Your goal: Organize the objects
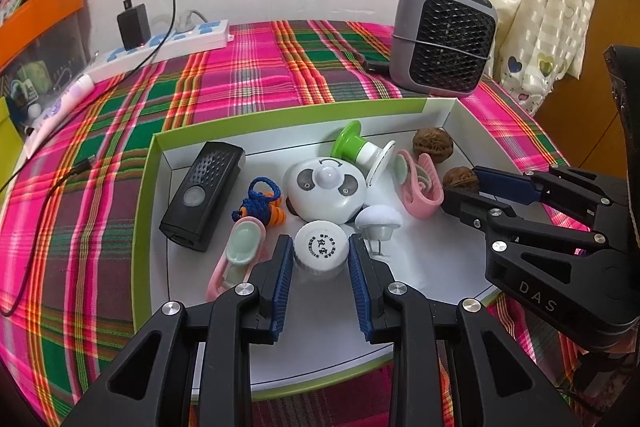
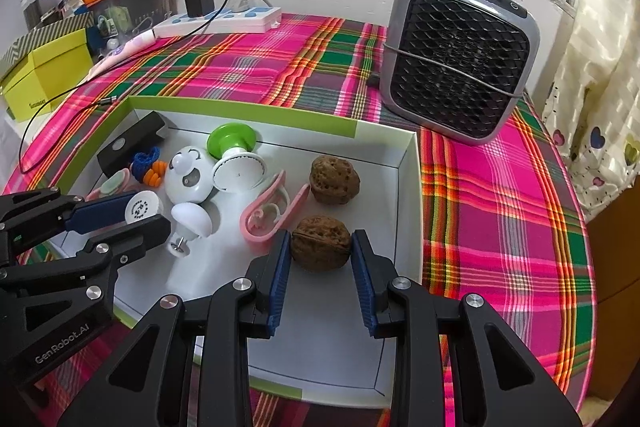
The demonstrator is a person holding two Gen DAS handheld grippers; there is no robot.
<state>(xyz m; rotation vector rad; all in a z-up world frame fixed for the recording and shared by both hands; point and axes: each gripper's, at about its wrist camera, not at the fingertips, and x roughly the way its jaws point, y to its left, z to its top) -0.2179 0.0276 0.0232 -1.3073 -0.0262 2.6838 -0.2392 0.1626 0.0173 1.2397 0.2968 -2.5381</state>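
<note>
Walnuts [image 2: 335, 179]: two; right gripper [image 2: 321, 255] grasps nearer one. Pink clips [image 1: 420, 187]: two. Left gripper [image 1: 320, 255] clamps white-capped jar [image 1: 320, 241].

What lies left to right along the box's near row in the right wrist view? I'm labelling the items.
Left gripper → white cap → white mushroom light → pink clip → near walnut, between the right gripper's pads.

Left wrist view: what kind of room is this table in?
Probably a home room, perhaps a bedroom: plaid cloth on the table, small heater by a heart-print curtain, and a power strip under a barred window.
</note>
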